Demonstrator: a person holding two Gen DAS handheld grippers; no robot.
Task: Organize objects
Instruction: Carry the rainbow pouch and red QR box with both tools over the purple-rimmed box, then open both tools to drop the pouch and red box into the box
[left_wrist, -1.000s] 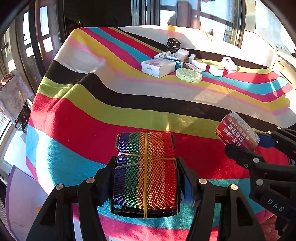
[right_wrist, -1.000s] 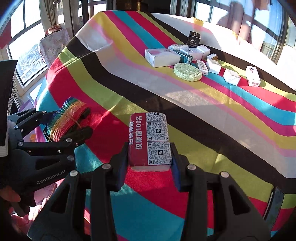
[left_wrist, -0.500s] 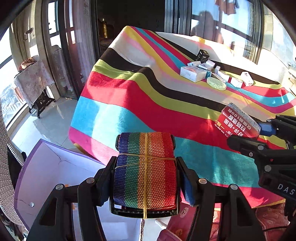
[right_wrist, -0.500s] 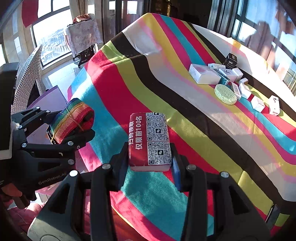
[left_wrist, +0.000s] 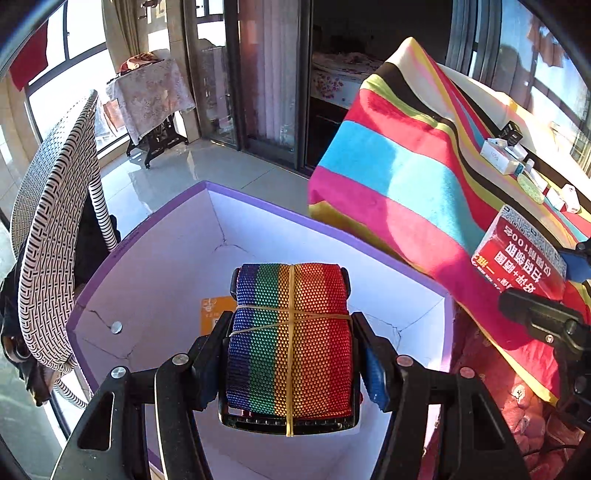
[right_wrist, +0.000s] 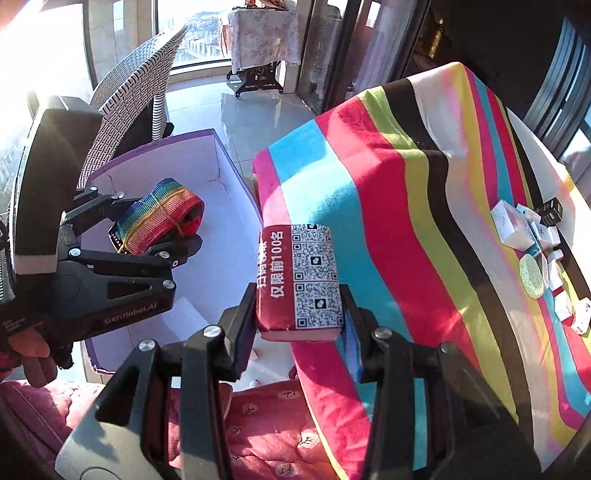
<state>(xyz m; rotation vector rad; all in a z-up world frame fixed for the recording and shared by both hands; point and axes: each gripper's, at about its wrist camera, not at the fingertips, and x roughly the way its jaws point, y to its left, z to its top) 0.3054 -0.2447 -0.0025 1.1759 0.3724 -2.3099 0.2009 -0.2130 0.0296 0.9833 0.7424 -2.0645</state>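
You've swung both loads off the bench (right_wrist: 424, 206). Left gripper (left_wrist: 291, 354), jaws clamped on the rainbow strap roll (left_wrist: 290, 343), now hangs over the open purple box (left_wrist: 155, 258). Right gripper (right_wrist: 299, 314), jaws clamped on the red QR packet (right_wrist: 299, 282), sits at the box's near edge. Drop-off looks next; small boxes (right_wrist: 532, 236) remain on the bench.

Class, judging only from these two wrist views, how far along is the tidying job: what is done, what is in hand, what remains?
Done: an orange card already lies in the purple box. In hand: the left claw grips the rainbow strap roll above the box; the right claw grips the red packet beside the table edge. Left: small boxes and a green sponge on the striped cloth.
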